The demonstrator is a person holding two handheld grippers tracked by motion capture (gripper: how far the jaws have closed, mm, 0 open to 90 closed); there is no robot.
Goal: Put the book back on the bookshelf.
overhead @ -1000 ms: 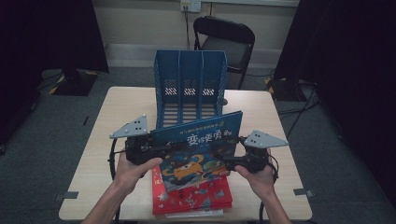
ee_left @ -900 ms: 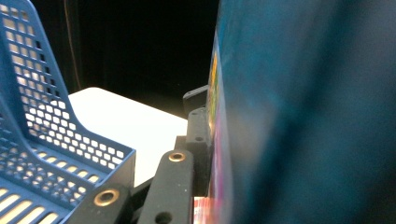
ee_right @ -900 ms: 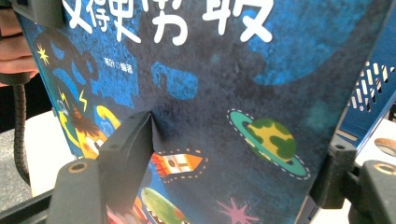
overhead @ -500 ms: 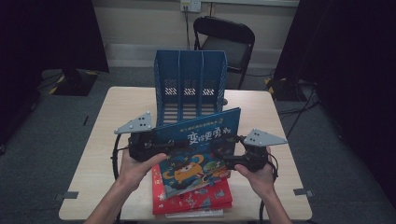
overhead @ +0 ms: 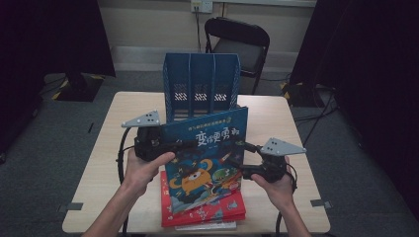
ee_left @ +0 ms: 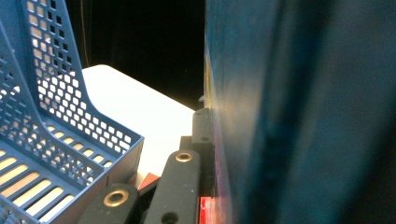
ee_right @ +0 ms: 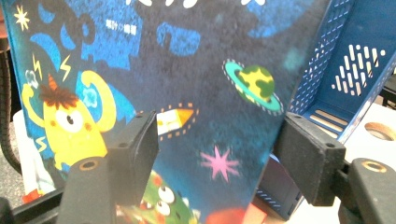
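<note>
Red book (overhead: 207,213): glossy cover, lying flat on a paler book at the tabletop's near edge, under the raised one.
Blue picture book (overhead: 205,158): thin, glossy, rectangular; held tilted up above the red book, between the two grippers, just in front of the file rack. The cover shows a yellow one-eyed monster, a ringed planet, a rocket and a pink star.
Writing: large white Chinese characters across the top of the cover, too blurred to read.
Left gripper (overhead: 168,146): black body with a grey three-cornered plate on top; its fingers are clamped on the left edge of the blue picture book, seen pressed flat against the cover in the left gripper view.
Right gripper (overhead: 242,173): its black padded fingers stand apart astride the book's right edge, have just been closing a little, and do not press the cover.
Tabletop (overhead: 296,148): pale wood, smooth, rounded corners, with a round cable hole near the right side.
File rack (overhead: 201,91): blue perforated plastic, three upright slots, at the middle of the far edge.
Room: grey floor, black folding chair (overhead: 237,42) beyond the tabletop, dark curtains at both sides, wall socket on the pale wall.
</note>
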